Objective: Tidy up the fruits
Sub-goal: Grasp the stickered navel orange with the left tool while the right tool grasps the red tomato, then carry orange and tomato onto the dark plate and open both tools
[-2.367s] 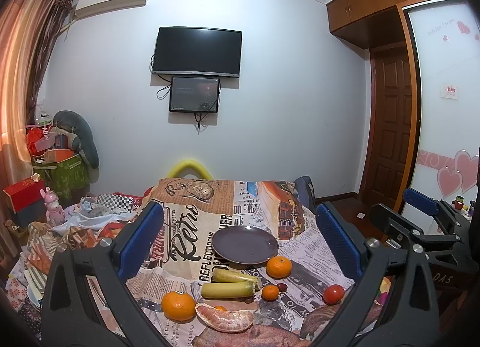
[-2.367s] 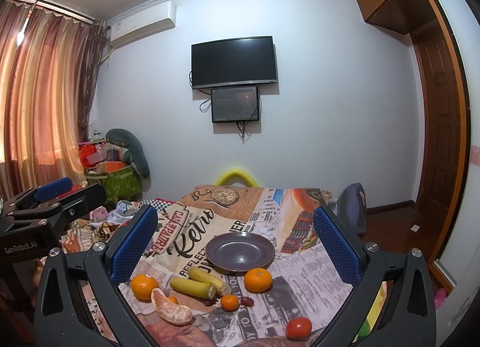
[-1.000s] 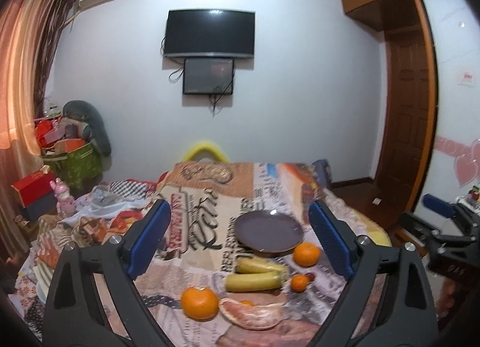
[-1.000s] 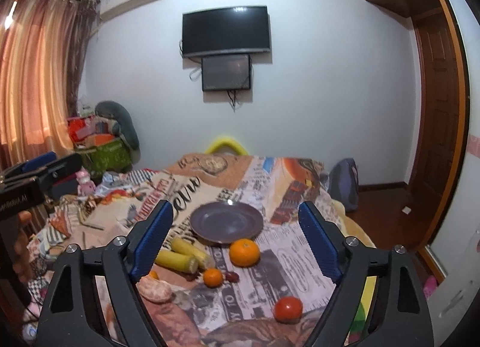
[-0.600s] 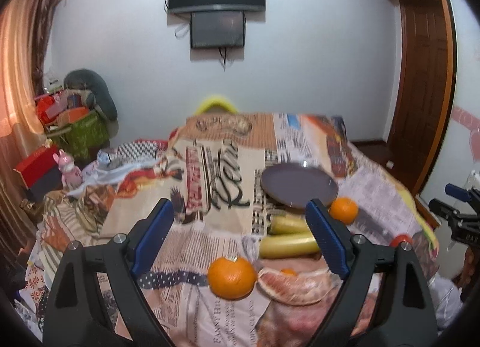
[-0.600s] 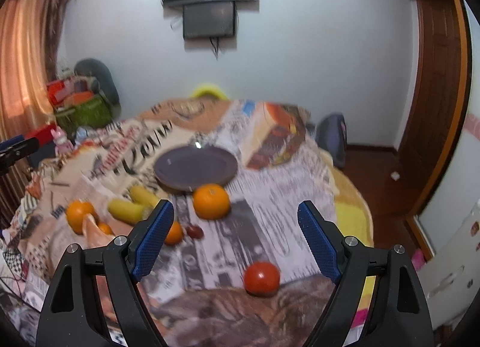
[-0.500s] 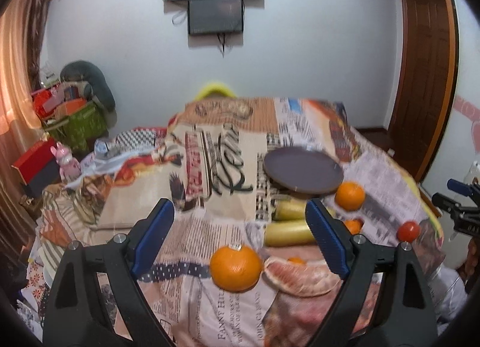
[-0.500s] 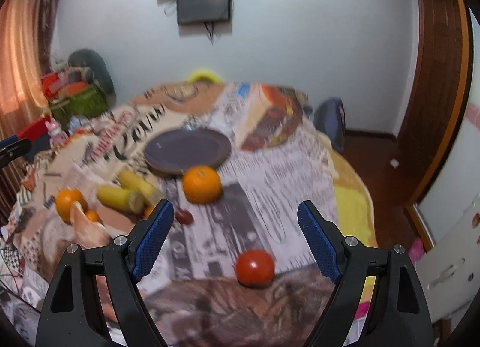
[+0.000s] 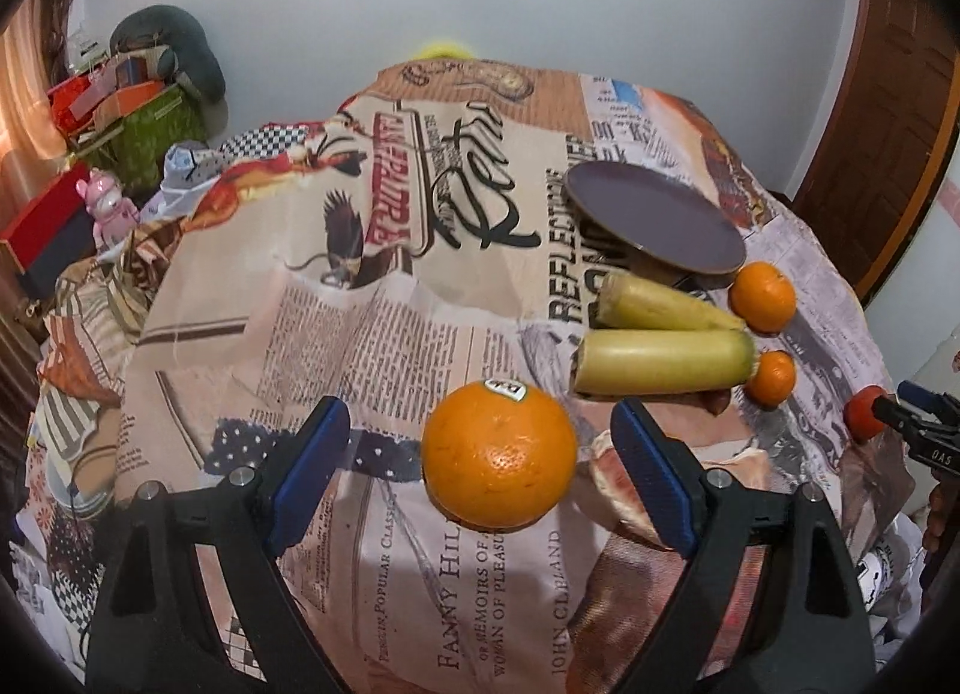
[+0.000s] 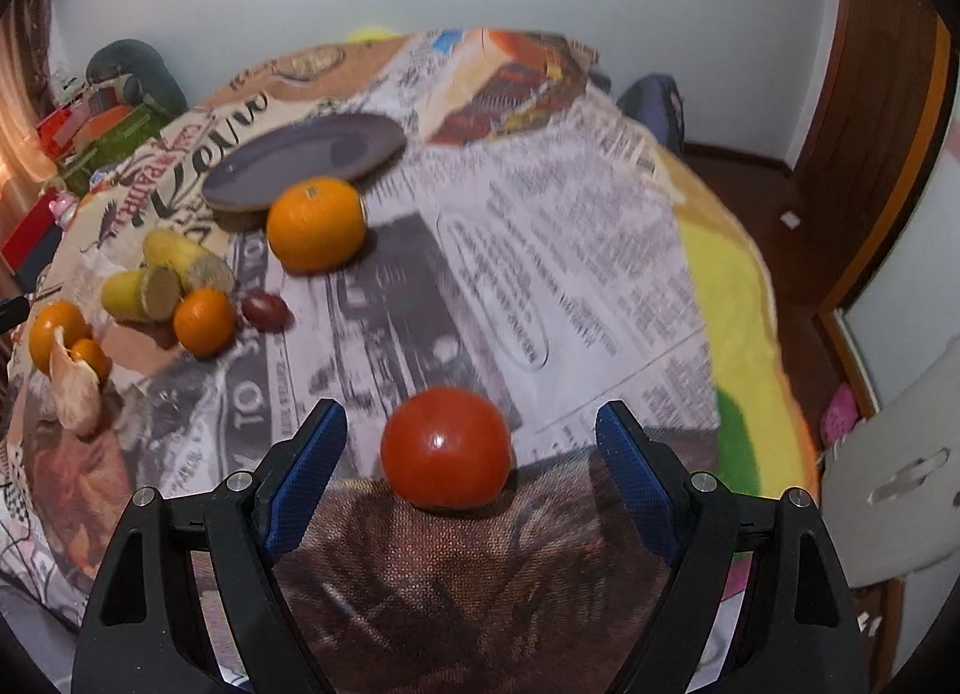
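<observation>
My left gripper [image 9: 480, 448] is open, its blue pads on either side of a large stickered orange [image 9: 499, 454] on the newspaper-print cloth. My right gripper [image 10: 471, 451] is open around a red tomato [image 10: 445, 447], without touching it. A dark purple plate [image 9: 654, 217] sits further back; it also shows in the right wrist view [image 10: 306, 160]. Two yellow banana pieces [image 9: 660, 361], another orange [image 10: 316, 223], a small tangerine [image 10: 204, 319], a dark red grape [image 10: 264, 309] and a peeled citrus piece [image 10: 75, 388] lie between.
The table's cloth edge [image 10: 744, 298] drops off at the right toward the wooden floor. A white stool [image 10: 894, 484] stands at the right. Boxes and a pink toy [image 9: 108, 205] are piled at the left.
Both grippers have tilted down and moved close to the table. The left now brackets the large orange, the right now brackets the tomato. Both stay open.
</observation>
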`<action>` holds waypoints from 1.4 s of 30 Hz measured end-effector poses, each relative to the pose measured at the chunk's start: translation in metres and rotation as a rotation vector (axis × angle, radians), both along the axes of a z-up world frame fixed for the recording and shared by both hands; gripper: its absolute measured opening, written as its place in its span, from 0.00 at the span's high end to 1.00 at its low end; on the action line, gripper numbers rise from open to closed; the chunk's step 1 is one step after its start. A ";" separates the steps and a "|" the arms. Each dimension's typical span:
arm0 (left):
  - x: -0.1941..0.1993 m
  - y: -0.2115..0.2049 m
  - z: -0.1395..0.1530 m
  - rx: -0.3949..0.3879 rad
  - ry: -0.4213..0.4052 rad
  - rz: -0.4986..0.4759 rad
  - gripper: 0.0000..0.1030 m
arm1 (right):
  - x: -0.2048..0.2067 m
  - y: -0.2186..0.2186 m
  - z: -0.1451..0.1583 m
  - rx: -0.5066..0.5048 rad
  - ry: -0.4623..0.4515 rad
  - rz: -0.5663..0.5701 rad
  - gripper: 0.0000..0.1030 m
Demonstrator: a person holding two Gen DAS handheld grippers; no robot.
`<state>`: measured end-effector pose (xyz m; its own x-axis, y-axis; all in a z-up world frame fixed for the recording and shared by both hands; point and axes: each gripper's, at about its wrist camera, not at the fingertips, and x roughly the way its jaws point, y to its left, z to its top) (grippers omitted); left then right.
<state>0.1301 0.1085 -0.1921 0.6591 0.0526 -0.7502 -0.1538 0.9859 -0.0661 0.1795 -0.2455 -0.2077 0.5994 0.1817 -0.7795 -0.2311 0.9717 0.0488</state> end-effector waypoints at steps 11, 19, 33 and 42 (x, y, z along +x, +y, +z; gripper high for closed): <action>0.014 0.012 -0.024 -0.126 0.072 0.006 0.27 | 0.005 0.001 -0.020 0.039 0.079 0.015 0.37; 0.025 0.009 -0.034 -0.155 0.101 -0.009 0.31 | 0.007 0.003 -0.022 0.056 0.091 0.028 0.56; 0.025 0.006 -0.020 -0.117 0.076 0.002 0.34 | 0.010 0.012 -0.004 0.078 0.042 0.055 0.58; 0.035 0.001 0.023 -0.082 -0.035 -0.006 0.34 | 0.026 0.030 0.032 0.103 -0.068 0.106 0.58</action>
